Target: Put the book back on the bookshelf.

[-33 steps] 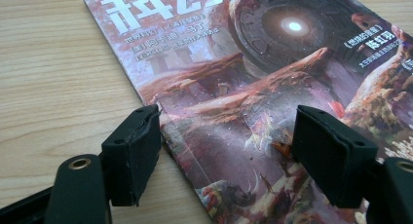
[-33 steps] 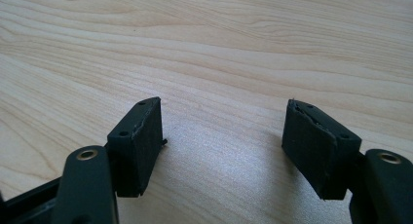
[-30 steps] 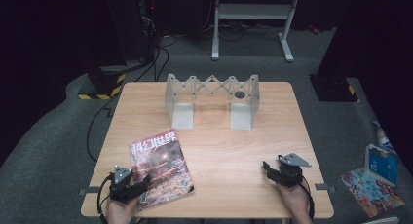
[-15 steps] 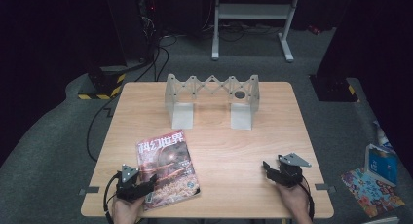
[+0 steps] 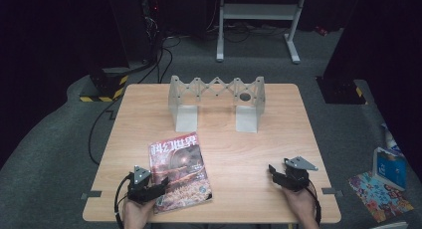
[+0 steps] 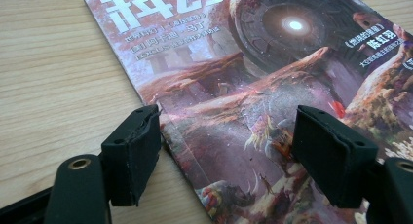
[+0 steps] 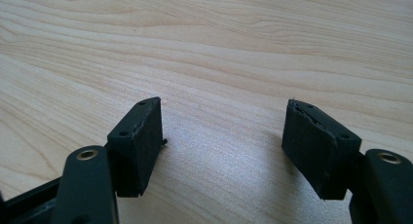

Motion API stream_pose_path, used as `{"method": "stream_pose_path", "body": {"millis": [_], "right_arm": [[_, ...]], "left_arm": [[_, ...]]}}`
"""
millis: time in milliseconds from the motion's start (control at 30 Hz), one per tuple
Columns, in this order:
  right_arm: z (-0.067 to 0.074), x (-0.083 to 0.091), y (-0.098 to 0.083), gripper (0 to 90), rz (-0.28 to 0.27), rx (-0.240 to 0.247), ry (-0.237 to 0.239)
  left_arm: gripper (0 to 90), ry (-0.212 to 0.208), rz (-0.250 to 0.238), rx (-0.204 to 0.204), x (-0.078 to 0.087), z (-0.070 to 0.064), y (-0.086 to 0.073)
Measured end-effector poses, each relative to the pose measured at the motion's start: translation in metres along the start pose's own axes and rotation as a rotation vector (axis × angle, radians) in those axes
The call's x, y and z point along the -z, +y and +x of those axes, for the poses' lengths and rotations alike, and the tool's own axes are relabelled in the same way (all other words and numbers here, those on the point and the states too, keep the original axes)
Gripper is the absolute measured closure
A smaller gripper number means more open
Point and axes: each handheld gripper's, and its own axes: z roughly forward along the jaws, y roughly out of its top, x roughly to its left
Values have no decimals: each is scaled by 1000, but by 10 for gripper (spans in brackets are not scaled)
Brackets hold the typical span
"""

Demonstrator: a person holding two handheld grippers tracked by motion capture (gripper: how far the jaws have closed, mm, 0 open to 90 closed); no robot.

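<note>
My left gripper (image 5: pixel 155 186) sits at the near left of the desk (image 5: pixel 249 154), jaws spread wide over the near left corner of the magazine (image 5: pixel 178 170); one jaw stands over bare wood beside its edge, the other over the cover. The magazine lies flat, near left of centre. My right gripper (image 5: pixel 275 171) rests at the near right, jaws apart over bare wood. A grey folding rack (image 5: pixel 216 102) stands at the far middle.
</note>
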Motion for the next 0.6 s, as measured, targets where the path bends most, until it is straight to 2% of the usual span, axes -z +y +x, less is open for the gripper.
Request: {"method": "stream_pose_path", "body": {"millis": [600], "right_arm": [[0,0,0,312,2,1,1]], "left_arm": [[262,-45,7,-32,-18,-26,14]]}}
